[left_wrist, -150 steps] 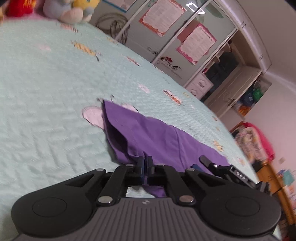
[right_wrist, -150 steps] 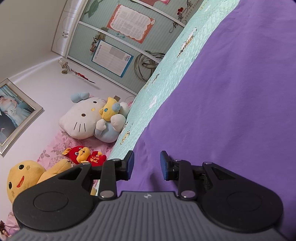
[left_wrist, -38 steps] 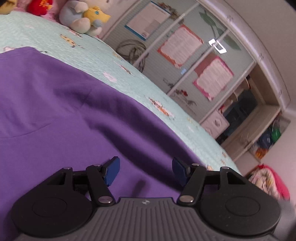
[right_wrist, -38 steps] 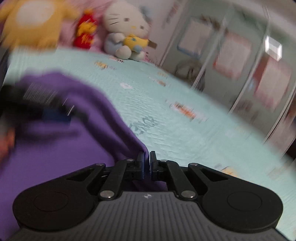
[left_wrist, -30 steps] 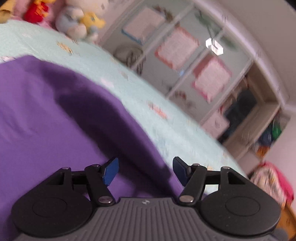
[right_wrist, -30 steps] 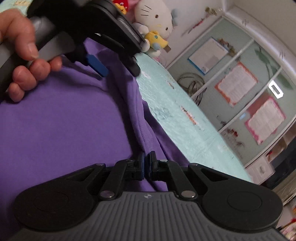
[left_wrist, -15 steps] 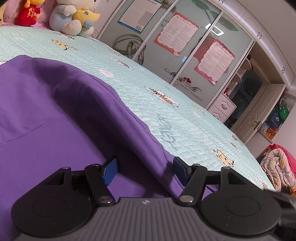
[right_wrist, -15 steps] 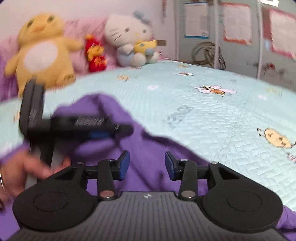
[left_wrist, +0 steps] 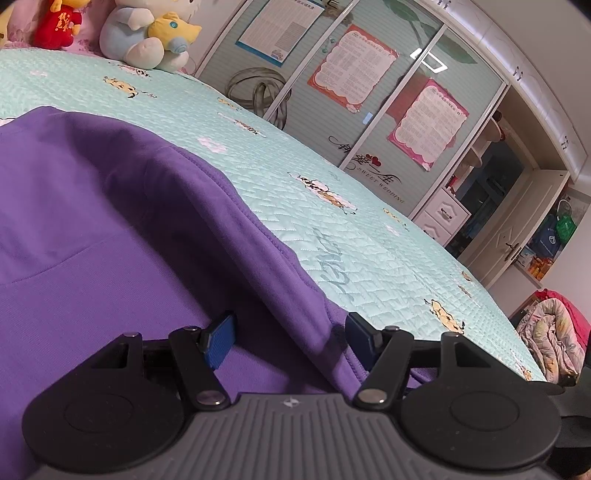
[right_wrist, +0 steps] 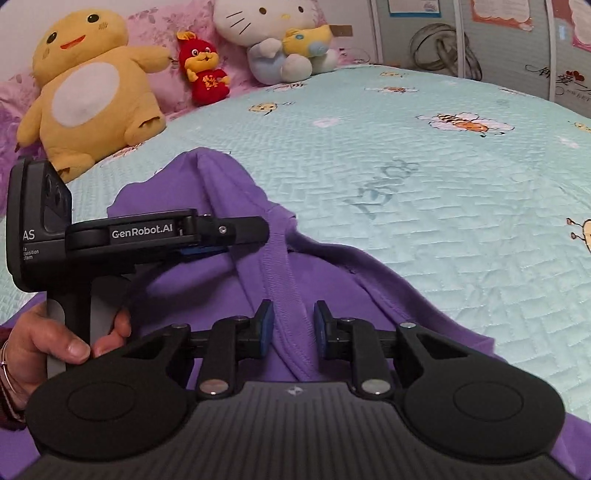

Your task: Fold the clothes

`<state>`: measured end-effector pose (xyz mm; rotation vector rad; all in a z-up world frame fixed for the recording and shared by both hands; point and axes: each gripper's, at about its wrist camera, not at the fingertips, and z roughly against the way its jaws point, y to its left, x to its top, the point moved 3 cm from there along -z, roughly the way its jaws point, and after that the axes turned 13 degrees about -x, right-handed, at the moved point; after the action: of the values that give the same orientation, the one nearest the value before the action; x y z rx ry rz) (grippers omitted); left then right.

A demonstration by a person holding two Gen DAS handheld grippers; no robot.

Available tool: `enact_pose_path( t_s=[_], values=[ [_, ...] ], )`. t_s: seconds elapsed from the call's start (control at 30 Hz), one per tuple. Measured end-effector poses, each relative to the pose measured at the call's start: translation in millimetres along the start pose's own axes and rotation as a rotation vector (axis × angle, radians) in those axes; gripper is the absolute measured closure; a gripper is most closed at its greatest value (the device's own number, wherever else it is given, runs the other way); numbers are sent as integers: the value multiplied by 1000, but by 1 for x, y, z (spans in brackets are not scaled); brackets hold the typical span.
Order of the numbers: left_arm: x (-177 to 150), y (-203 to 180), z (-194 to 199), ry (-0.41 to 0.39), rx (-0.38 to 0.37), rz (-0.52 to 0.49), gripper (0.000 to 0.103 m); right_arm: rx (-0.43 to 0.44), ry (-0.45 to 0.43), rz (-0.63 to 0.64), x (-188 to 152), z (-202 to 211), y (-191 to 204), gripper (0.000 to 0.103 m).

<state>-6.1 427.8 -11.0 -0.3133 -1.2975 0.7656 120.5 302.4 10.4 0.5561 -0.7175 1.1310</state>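
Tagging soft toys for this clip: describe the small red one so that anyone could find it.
Look to the head of the mint-green bed, where plush toys line the pink pillows. The red toy stands between the big yellow plush and the white cat plush. It is the smallest, and the only red one.

Mint quilted bed point(left_wrist: 369, 236), plush toys point(right_wrist: 88, 85), postered sliding wardrobe doors point(left_wrist: 354, 74).

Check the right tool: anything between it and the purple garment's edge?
Nothing visible. The purple garment has its ribbed band already running between the right tool fingers, which are closing without pressing it.
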Motion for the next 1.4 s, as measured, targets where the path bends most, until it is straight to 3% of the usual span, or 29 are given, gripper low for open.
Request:
enact_pose_path(
  t_s=[0.17, 0.2, 0.27, 0.47, 0.6, 0.83, 0.97, 1.07, 1.13, 1.17, 1.27, 1.4],
  values=[
    [1, 0, 0, -1, -3, 4, 35, -19, -20, 49, 3, 2, 11, 95],
    [2, 0, 0, -2, -3, 5, 35, -26, -27, 56, 4, 2, 13, 102],
    [2, 0, 0, -3, -4, 6, 35, -58, -49, 73, 5, 3, 15, 103],
    [2, -1, 1, -15, 3, 5, 35, -273, -159, 87, 28, 7, 5, 103],
    [4, -1, 1, -11, 4, 6, 35, -351, -207, 75, 45, 4, -4, 103],
    [5, 0, -3, 2, 3, -1, 33, -602, -231, 196, 56, -26, -4, 103],
    [4, 2, -2, 2, 0, 6, 33, -523, -104, 119, 56, -53, -15, 102],
    [4, 2, -2, 1, -1, 7, 33, -414, -169, -122, 66, -39, -41, 94],
    [4, 2, -2, 0, -3, 9, 33, -329, -165, -196, 74, -40, -49, 79],
    [4, 3, -2, 0, -4, 11, 33, -295, -159, -221, 78, -41, -52, 78],
    [4, 3, -2, -4, -8, 18, 33, -247, -153, -165, 86, -46, -37, 79],
    [3, 3, 0, -8, -13, 27, 33, -276, -134, -114, 86, -57, -21, 78]
  ],
)
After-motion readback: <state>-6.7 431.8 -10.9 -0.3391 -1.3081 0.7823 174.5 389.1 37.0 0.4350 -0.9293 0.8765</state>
